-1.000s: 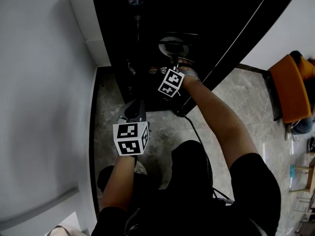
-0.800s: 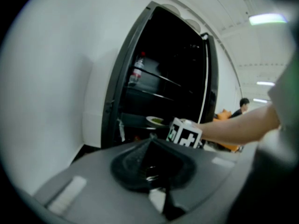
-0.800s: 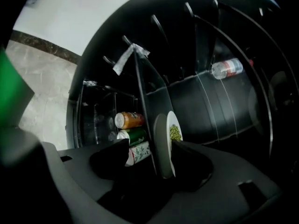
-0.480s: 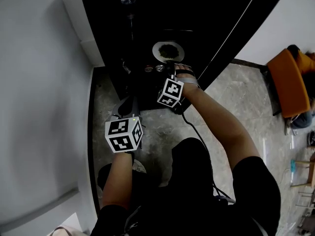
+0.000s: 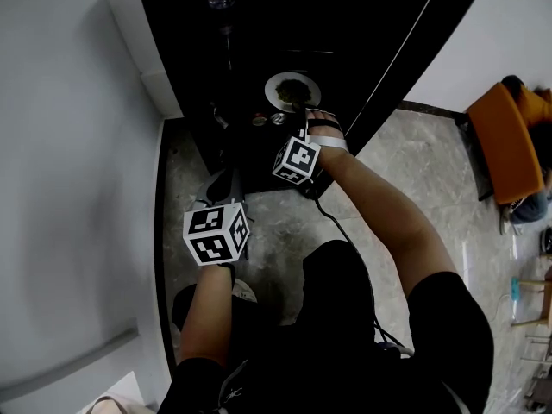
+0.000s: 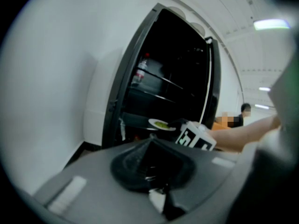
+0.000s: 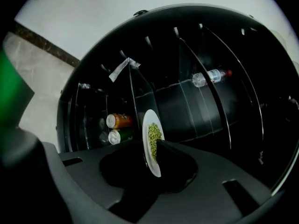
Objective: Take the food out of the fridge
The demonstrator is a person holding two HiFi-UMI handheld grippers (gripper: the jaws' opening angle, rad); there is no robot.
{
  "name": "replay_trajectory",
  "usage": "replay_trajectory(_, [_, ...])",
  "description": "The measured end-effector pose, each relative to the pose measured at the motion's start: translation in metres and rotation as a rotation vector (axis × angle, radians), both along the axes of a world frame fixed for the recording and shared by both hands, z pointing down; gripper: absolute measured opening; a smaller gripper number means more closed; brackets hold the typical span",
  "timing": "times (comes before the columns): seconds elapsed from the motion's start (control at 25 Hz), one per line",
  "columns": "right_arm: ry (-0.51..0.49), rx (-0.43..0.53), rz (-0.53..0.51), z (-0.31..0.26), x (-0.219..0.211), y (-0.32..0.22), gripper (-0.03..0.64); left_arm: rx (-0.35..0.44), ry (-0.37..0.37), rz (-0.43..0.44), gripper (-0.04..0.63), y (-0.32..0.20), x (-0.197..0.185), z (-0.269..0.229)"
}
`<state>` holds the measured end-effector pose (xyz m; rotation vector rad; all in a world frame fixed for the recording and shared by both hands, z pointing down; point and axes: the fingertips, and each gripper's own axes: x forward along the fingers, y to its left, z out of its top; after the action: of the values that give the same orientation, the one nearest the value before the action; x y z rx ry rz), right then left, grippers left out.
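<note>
1. Your plate (image 5: 293, 90) of green peas: round, so no long axis; level and face up, low in the open fridge (image 5: 362, 24), near two cans (image 7: 119, 121).
2. Your right gripper (image 5: 303, 113): its jaws have just been closing and now pinch the plate's near rim.
3. Your left gripper (image 5: 226, 186): jaws together, empty, outside the fridge, apart from the plate.

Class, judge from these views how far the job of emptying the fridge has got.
Done: the fridge stands open. In hand: the jaws of the right gripper have just been closing on the rim of the plate of peas, not yet out. Left: lifting it clear; two cans and a bottle sit inside.
</note>
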<state>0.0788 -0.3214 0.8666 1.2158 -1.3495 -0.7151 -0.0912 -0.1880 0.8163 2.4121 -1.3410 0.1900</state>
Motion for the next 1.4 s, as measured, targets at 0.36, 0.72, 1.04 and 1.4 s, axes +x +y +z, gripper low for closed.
replay_trajectory(0.36, [0.085,-0.025,-0.006,0.007,0.003,-0.001,0.021,0.001,0.009,-0.004,0.002,0.003,-0.002,-0.003])
replay_trajectory(0.72, [0.123,0.036,-0.025,-0.006,0.005,0.021,0.008,0.01,0.003,-0.001,0.002,0.004,0.006,-0.004])
replay_trajectory(1.04, [0.155,0.09,-0.079,-0.01,-0.003,0.044,0.006,0.025,-0.013,-0.01,0.002,0.006,0.008,-0.009])
replay_trajectory(1.4, [0.168,0.129,-0.222,-0.038,-0.03,0.082,0.005,0.056,-0.056,-0.037,0.0,0.004,-0.002,-0.019])
